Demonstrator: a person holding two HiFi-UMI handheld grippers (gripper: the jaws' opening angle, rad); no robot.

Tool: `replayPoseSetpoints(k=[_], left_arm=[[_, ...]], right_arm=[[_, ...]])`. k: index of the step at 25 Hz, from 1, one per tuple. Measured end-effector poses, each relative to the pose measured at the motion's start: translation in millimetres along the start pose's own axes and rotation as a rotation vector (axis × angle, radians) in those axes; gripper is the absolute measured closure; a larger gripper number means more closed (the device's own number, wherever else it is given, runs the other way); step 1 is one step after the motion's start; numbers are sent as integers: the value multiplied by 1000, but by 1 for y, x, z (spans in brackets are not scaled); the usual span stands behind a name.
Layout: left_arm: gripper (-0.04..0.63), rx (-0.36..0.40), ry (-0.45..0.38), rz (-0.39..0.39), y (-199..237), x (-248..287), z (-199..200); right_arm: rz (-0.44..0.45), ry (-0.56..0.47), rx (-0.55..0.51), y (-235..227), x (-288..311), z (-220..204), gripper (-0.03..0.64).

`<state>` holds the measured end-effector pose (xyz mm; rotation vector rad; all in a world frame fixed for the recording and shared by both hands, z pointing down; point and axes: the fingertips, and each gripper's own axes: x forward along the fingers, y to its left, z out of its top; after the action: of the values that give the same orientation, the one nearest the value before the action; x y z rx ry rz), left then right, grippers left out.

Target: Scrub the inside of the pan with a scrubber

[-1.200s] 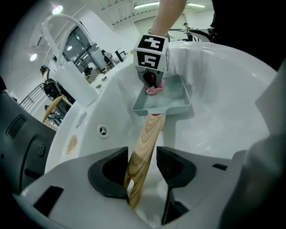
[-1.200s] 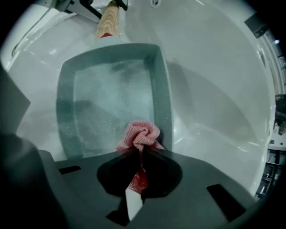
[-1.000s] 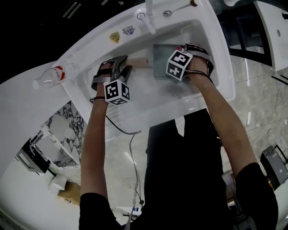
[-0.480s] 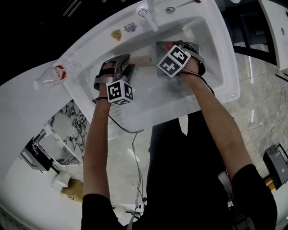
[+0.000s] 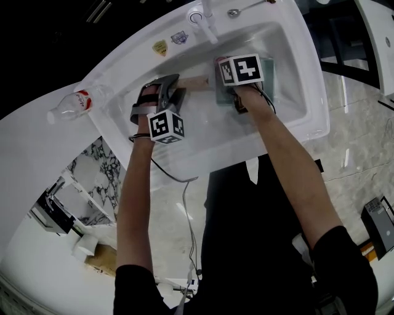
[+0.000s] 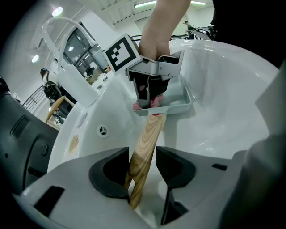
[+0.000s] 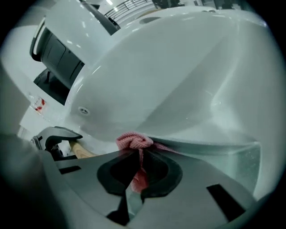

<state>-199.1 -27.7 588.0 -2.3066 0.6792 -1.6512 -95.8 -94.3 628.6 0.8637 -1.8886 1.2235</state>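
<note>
Pan [image 6: 182, 96] — pink scrubber [image 7: 134, 142] inside

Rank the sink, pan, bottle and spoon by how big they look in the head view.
1. sink, by far the largest
2. pan, though it is partly covered
3. bottle
4. spoon, about as long as the bottle but much thinner
</note>
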Motion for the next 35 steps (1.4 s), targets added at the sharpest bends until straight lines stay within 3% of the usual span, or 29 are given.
replayPoseSetpoints(k=[3,6,11,17,23,27,31,35], left_arm=[[405,-1,6,2,0,0,0],[405,-4,23,11,0,1,-1],[406,-13,30,20,-1,1,-2],[405,-16,35,21,-1,1,-2],[405,-16,44,25,0,1,-2],[406,-17,52,27,-1,2,-3],[405,-19,59,32,-1,2,-5],[405,-19,60,29,-1,2,-5]], right_arm=[[45,35,-62,5,-1,-5,578],[115,136,-155,14,-1,-23,578],[222,301,-226,28,-5,-58,578],[275,442,-288,38,-10,-89,578],[322,531,-446,43,-15,-109,580],[315,608,-526,25,-24,-118,580],[239,695,-597,-9,-38,-126,580],[156,790,-786,-40,-52,-135,580]])
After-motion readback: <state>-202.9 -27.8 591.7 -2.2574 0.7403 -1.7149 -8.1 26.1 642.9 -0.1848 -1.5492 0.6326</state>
